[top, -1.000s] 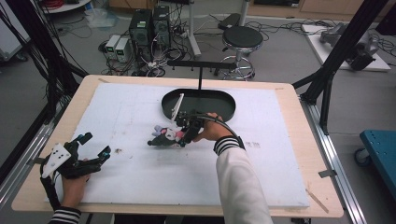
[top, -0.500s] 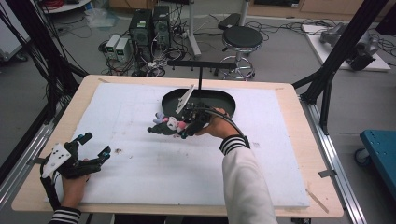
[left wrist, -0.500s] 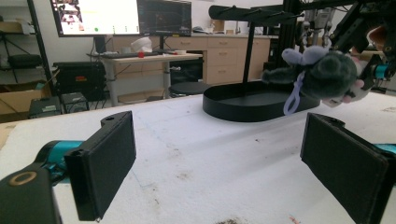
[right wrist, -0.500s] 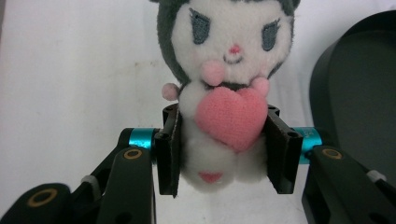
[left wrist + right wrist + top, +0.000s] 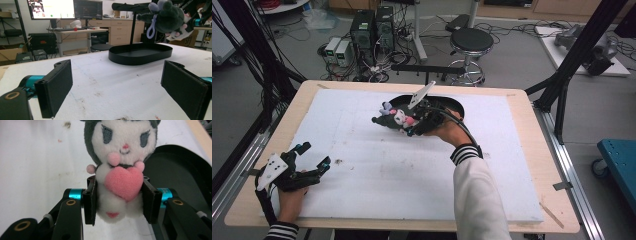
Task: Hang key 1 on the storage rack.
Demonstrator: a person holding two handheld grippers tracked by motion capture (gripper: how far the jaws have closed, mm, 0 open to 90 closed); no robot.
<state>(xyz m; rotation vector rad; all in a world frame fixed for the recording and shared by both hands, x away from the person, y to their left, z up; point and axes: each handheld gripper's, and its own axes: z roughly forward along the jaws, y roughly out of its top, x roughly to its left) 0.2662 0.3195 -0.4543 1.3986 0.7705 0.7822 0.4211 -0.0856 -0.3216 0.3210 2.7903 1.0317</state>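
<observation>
My right gripper fingers clamped on plush, raised beside black tray, my left gripper spread wide, resting on foam.

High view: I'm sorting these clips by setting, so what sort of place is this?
Most likely a lab or workshop: computer towers with loose cables sit on the floor, a black metal frame flanks the table, and monitors glow on a desk.

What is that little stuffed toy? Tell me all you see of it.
The plush toy is soft and fuzzy: a white face with grey stitched eyes under a dark grey hood, and a pink heart hugged to a white belly. A lilac loop hangs from its back. The right gripper clamps its body between its jaws, lifted above the white mat beside the black tray.
</observation>
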